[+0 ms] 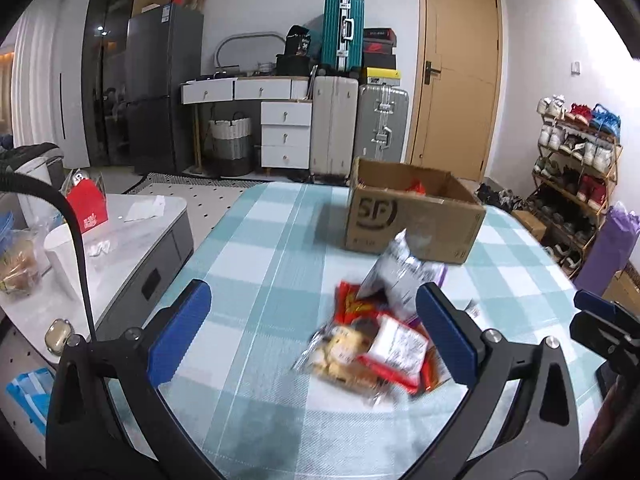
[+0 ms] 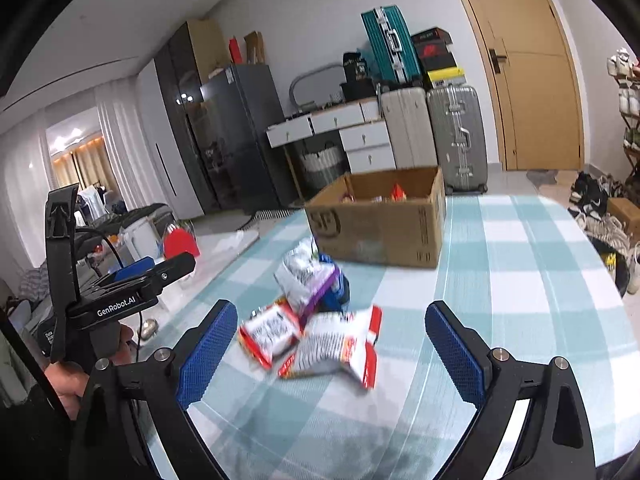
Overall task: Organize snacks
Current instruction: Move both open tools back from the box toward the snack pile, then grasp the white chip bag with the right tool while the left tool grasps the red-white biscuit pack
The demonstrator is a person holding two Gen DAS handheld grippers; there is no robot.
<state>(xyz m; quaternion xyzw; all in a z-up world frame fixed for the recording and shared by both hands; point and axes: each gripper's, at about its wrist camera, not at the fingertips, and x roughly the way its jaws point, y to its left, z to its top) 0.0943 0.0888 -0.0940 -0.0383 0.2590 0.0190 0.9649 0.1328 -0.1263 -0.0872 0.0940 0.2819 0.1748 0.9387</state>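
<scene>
Both the left gripper (image 1: 312,332) and right gripper (image 2: 330,344) hang spread wide and empty over the near snack packets (image 2: 320,332), short of the far cardboard box (image 1: 412,216); blurred, probably light, crinkly foil, best pinched at a sealed edge

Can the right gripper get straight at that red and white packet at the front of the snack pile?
Probably yes. The right gripper is open and empty, and the red and white packet lies flat on the tablecloth just ahead of its fingers, with nothing between them.
</scene>
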